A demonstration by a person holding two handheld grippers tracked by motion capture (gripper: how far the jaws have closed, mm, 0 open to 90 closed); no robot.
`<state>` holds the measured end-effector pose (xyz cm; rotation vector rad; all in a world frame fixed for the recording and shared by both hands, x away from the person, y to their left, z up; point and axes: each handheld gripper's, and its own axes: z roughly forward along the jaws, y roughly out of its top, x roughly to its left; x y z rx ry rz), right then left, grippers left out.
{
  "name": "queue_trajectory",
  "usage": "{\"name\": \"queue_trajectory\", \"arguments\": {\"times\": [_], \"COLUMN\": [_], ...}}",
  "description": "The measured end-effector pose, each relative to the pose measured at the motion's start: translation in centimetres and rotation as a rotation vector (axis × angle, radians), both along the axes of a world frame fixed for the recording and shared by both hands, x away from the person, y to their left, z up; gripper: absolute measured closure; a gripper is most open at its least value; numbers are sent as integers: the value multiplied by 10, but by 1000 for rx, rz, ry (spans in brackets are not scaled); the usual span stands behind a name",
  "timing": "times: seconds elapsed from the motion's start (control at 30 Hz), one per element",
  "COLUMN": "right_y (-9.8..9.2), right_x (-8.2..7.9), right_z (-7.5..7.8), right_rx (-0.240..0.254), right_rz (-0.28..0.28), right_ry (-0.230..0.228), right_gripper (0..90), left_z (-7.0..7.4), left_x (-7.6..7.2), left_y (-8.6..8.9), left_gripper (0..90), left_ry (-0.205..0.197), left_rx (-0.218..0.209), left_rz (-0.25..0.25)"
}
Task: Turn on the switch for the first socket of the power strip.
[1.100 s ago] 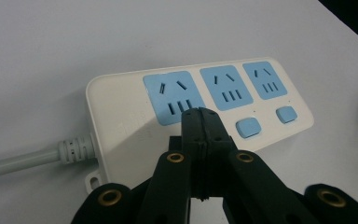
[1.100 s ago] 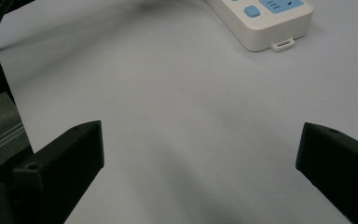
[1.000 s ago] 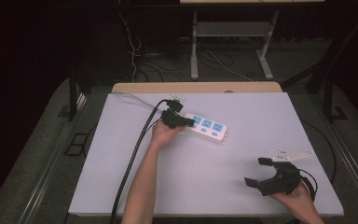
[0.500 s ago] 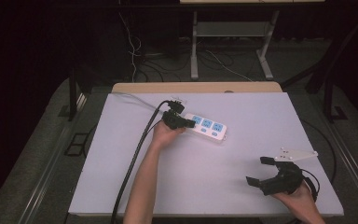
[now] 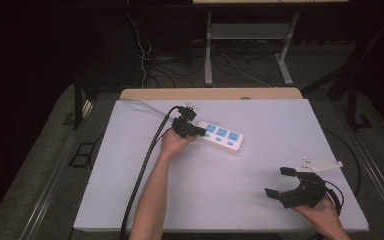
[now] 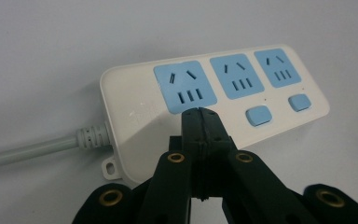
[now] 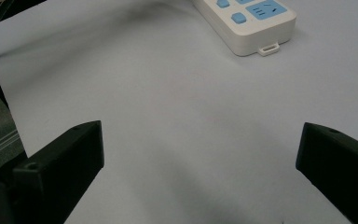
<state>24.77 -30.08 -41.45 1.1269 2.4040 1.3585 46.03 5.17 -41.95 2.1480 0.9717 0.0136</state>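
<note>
With the left claw [image 6: 199,114] pressed together on its top face, the power strip [image 6: 214,100] looks rigid, light, slick — best pinched across its narrow sides.

Power strip [image 7: 247,21] cut off by top edge.
</note>
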Motion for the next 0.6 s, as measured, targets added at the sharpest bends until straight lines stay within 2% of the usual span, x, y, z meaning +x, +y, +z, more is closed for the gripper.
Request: {"name": "queue_trajectory", "arguments": {"times": [0.13, 0.6], "right_y": [0, 0], "right_x": [0, 0], "right_z": [0, 1], "right_rx": [1, 1], "right_rz": [0, 0], "right_ry": [-1, -2], "right_gripper": [4, 5], "left_z": [5, 30], "left_x": [-1, -15], "left_y": [4, 23], "left_gripper": [894, 893], "left_ry": [-16, -62], "left_rx": [8, -7], "left_rz": [-2, 11]}}
